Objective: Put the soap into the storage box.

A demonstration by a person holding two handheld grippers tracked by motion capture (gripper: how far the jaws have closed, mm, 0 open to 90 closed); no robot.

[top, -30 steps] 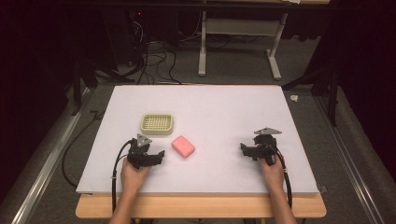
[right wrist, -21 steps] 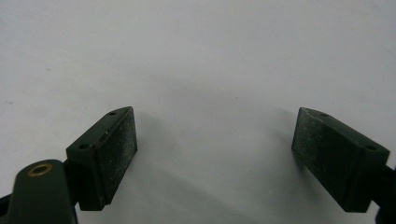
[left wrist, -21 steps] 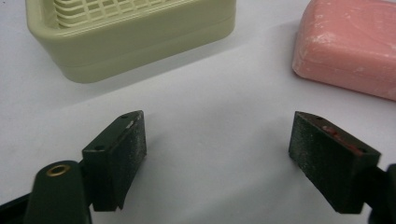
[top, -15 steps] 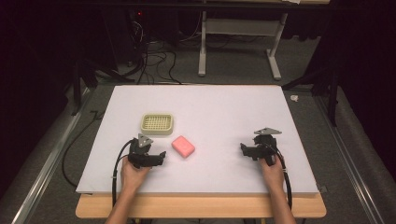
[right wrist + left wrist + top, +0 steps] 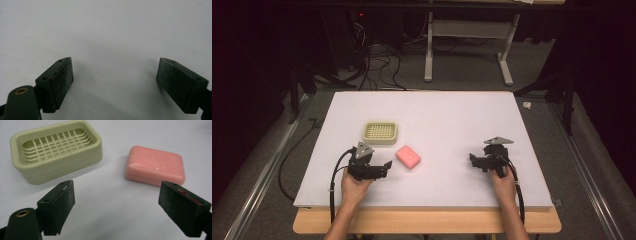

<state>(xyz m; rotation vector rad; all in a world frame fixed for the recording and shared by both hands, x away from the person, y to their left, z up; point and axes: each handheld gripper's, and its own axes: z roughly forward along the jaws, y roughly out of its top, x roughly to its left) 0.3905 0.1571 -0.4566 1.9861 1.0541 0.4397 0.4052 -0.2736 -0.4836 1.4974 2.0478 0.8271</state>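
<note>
A pink bar of soap (image 5: 408, 157) lies flat on the white table top (image 5: 452, 115), just right of a pale green soap dish (image 5: 366, 134) with a slotted grid floor. My left gripper (image 5: 387, 166) is held low near the table's front left and points toward the soap. Its jaws have just been opening and nothing is between them. In the left gripper view the soap (image 5: 155, 166) and the dish (image 5: 62, 167) lie a short way beyond the open left gripper (image 5: 117, 205). My right gripper (image 5: 472, 161) stands open at the front right, and the right gripper (image 5: 115, 80) has bare table under it.
The white board rests on a wooden table whose front edge (image 5: 427, 220) runs along the bottom. Cables trail from both grippers toward the person. Beyond the table are a dark floor, loose cables and a white desk frame (image 5: 469, 45).
The left gripper's jaws stand a little wider and the hand has lifted slightly. The right hand, the soap and the dish have not moved.
</note>
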